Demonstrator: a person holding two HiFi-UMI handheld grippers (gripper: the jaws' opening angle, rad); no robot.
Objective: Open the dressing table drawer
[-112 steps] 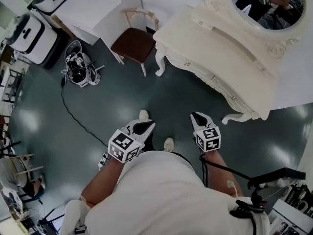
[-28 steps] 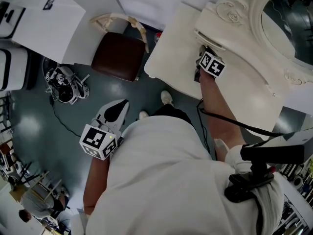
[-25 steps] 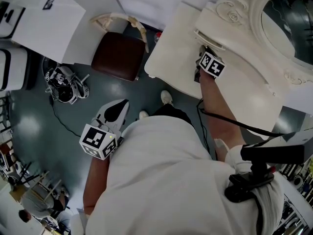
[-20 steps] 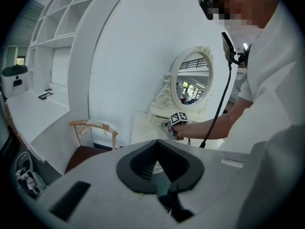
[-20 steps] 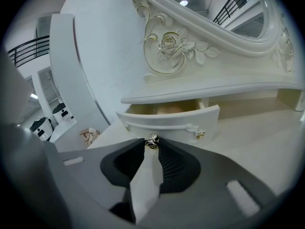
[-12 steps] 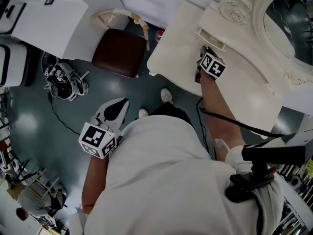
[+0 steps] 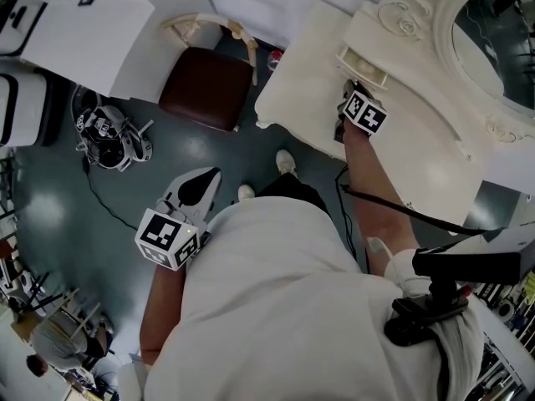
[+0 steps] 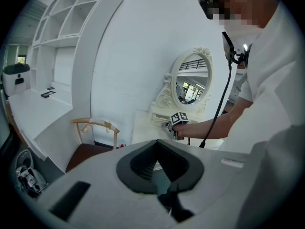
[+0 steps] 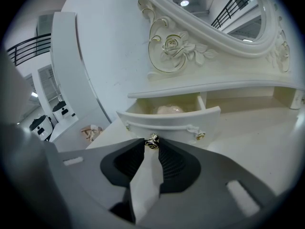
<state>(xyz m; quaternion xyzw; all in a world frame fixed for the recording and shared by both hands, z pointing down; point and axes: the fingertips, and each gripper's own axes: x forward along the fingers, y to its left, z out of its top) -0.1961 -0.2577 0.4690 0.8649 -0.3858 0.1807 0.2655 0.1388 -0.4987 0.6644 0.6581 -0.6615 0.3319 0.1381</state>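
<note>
Compared with a few seconds before, the grey left gripper (image 7: 213, 176), a cube of square markers (image 7: 171, 239) on it, had shifted from ahead of the person to their left side. It hung over the dark grey floor (image 7: 75, 199) with its tips pressed together on nothing. To its right stood the wooden chair (image 7: 205, 90) with a brown padded seat, then the cream carved dressing table (image 7: 305, 86), which had been well ahead of both grippers and now lay under the right arm. The grey right gripper (image 9: 150, 148), earlier above the floor, pinched the small gold knob (image 9: 152, 140) of the little cream drawer (image 9: 167, 122). That drawer, flush before, stood part-way out of the shelf (image 9: 228, 87) below the oval mirror (image 7: 501, 23), a pale rounded thing (image 9: 169, 110) inside. Its long axis ran along the shelf front; its front faced the gripper and the person.
</note>
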